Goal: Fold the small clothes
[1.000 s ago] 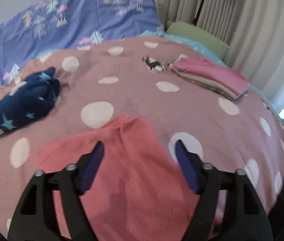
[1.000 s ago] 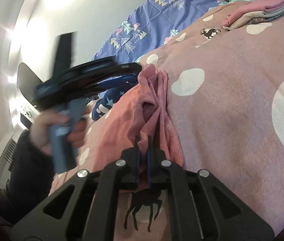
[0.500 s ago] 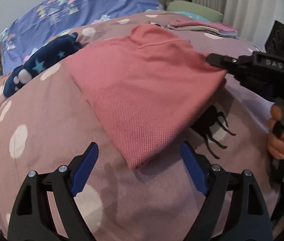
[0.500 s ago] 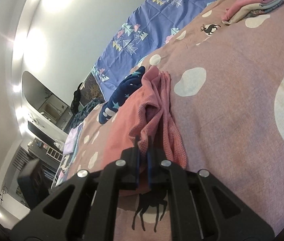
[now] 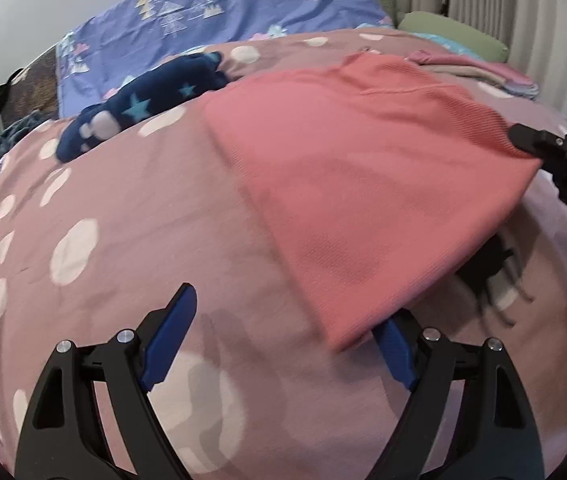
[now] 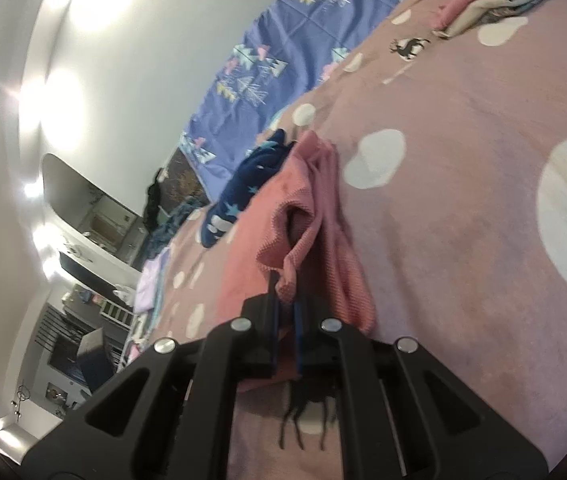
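Note:
A coral ribbed garment (image 5: 363,184) lies spread on the dotted pink bedspread (image 5: 123,220). Its near corner hangs between the fingers of my left gripper (image 5: 283,312), draped over the right blue pad (image 5: 397,360). The jaws stand wide open and neither pad presses on the cloth. At the right edge of the left wrist view, my right gripper (image 5: 517,140) pinches the garment's far corner. In the right wrist view the right gripper (image 6: 285,308) is shut on a bunched fold of the coral garment (image 6: 295,240), lifted slightly off the bed.
A navy star-print garment (image 5: 143,100) lies at the far left of the bed. A stack of folded clothes (image 5: 483,72) sits at the far right by a green pillow (image 5: 451,30). A blue patterned sheet (image 5: 223,12) covers the head end. Curtains hang behind.
My left gripper has pulled back from above the garment's middle and dropped to its near corner, jaws slightly wider. The right gripper keeps its hold and has hardly moved.

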The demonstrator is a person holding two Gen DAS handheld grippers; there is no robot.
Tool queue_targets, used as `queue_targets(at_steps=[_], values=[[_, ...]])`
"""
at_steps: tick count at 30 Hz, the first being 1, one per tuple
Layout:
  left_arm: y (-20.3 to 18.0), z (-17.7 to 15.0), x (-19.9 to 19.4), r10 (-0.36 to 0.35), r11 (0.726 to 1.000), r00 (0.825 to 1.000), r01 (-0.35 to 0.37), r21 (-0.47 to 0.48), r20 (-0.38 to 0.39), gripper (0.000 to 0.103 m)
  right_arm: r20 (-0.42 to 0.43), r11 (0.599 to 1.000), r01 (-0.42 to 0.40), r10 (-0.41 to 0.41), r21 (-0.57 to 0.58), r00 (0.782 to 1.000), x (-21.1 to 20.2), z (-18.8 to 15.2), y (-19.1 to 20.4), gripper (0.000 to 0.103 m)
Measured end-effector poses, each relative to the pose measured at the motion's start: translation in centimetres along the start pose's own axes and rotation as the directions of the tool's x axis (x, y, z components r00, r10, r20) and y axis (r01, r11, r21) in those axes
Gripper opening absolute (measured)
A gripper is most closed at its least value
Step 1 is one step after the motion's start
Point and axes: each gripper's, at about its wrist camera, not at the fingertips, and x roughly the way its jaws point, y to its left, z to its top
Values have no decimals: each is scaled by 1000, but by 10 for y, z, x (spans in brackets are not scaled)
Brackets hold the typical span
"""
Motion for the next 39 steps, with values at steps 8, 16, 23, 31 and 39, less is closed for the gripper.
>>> queue_targets(at_steps=[8,16,23,31,39], values=[[15,-16,-6,-8,999,1000,8,-47,-3,85,-28,999,38,-38,3,999,-2,-5,-4,6],[18,-22,-11,-100,993,995,99,-62,-24,56,-9,988,131,-132,-80,991,-21,-1,8,7],[8,-24,-41,-340,940,939,339,-41,-44,6,-70,952,69,-94,-298,993,-3,-17,47,7],[-7,-16,-3,-267,964,963,267,-6,-37,6,-117,927,285,-320,-245,940,19,-21,17,0],[0,-11,-19,-329,944,944,328,-15,-37,8,-65,886,308,-350,-346,935,16,-23,44,5]])
